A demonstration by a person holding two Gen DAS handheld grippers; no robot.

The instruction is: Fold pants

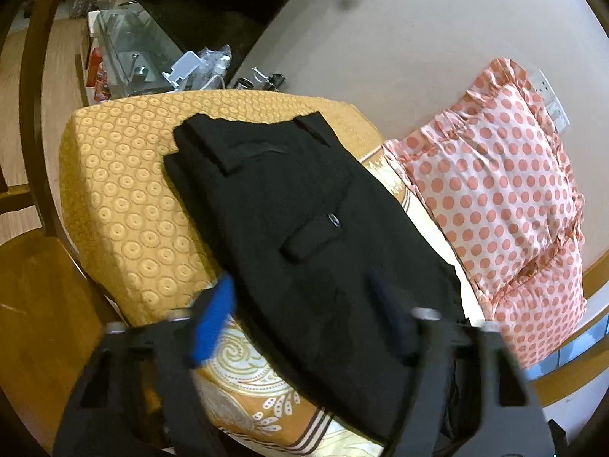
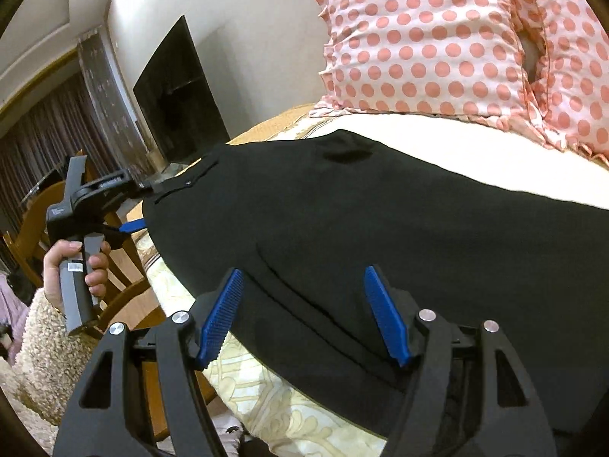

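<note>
Right tongs point(image 2: 304, 316) gape over black pants point(image 2: 380, 221) beside a dotted pillow point(image 2: 437, 45).

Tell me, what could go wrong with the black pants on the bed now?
The right gripper is open, so nothing there holds the black pants, and the fold could spring loose. The pants reach the edge of the bed and might slide off. The polka-dot pillow lies beside them and could get in the way.
</note>
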